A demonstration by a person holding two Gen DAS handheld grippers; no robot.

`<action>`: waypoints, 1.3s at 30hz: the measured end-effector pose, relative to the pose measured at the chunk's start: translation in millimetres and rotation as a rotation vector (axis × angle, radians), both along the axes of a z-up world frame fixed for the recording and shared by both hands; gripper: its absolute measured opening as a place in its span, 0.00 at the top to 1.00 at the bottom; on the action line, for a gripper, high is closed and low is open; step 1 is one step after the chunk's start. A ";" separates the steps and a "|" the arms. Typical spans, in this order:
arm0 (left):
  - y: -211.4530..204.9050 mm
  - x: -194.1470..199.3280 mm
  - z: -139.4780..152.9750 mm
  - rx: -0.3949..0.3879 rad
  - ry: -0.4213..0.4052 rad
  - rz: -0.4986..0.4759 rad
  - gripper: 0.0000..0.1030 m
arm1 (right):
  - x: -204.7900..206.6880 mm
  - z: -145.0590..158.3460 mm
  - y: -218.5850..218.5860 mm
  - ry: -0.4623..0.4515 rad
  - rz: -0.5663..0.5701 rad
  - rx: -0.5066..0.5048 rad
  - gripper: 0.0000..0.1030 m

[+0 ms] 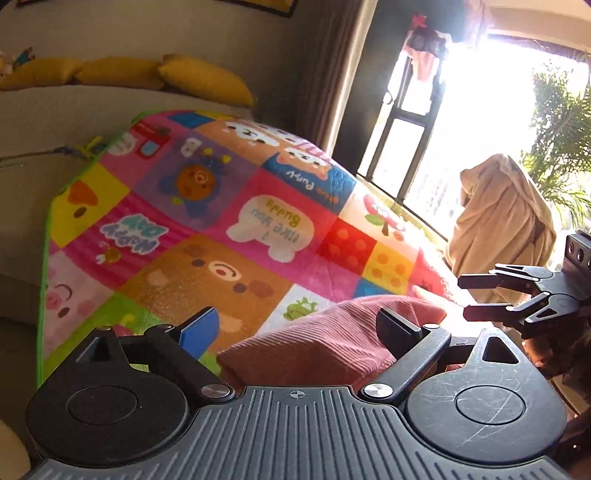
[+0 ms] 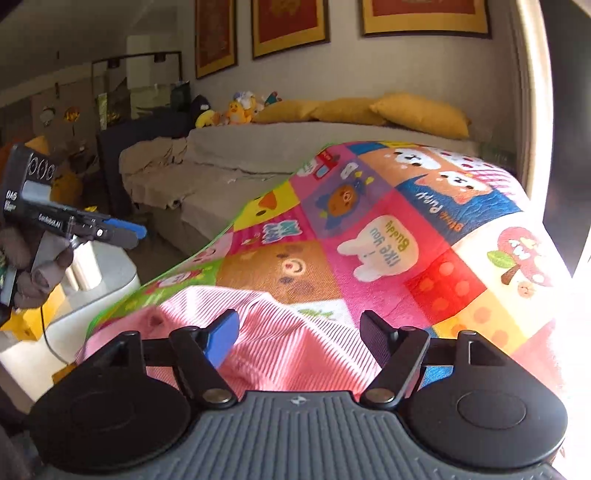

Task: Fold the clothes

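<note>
Sunlit bedroom: pink ribbed garment (image 2: 280, 343) lies on patchwork cartoon blanket (image 2: 406, 236).

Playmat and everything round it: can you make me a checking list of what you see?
Surface: colourful cartoon playmat, spread flat.
Job's things: pink ribbed garment, bunched at the mat's near edge.
Clutter: nothing seen on the mat.
Grippers: left gripper open over the garment; right gripper open above it, holding nothing.
Cables: thin black cable hanging at left.
Surroundings: sofa with yellow cushions, plush toys, framed pictures, bright window, beige cloth.
</note>
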State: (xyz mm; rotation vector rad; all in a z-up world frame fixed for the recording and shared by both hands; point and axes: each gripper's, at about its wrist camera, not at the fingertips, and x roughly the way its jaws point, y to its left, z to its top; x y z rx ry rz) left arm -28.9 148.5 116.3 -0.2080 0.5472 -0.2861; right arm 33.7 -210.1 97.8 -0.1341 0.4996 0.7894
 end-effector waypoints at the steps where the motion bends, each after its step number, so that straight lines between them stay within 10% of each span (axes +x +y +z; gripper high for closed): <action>1: -5.5 9.5 -4.2 0.013 0.010 0.013 0.07 | 10.4 -2.6 1.5 0.004 -0.038 0.018 0.23; 9: -61.4 28.2 -66.6 0.375 0.215 0.000 0.06 | 40.4 -96.0 30.2 0.193 -0.129 -0.244 0.22; 28: -64.4 11.1 -69.1 0.378 0.217 0.026 0.05 | -25.6 -106.5 56.0 -0.076 -0.003 -0.364 0.12; 31: -59.4 2.2 -61.8 0.324 0.193 0.035 0.05 | -22.8 -100.4 47.3 -0.035 -0.005 -0.330 0.11; 37: -42.3 -32.0 -57.5 -0.097 0.202 -0.008 0.00 | -24.1 -92.0 22.1 0.017 -0.053 -0.245 0.10; 39: -48.5 -39.2 -70.1 -0.106 0.215 0.043 0.00 | -23.2 -92.6 15.2 0.040 -0.080 -0.211 0.09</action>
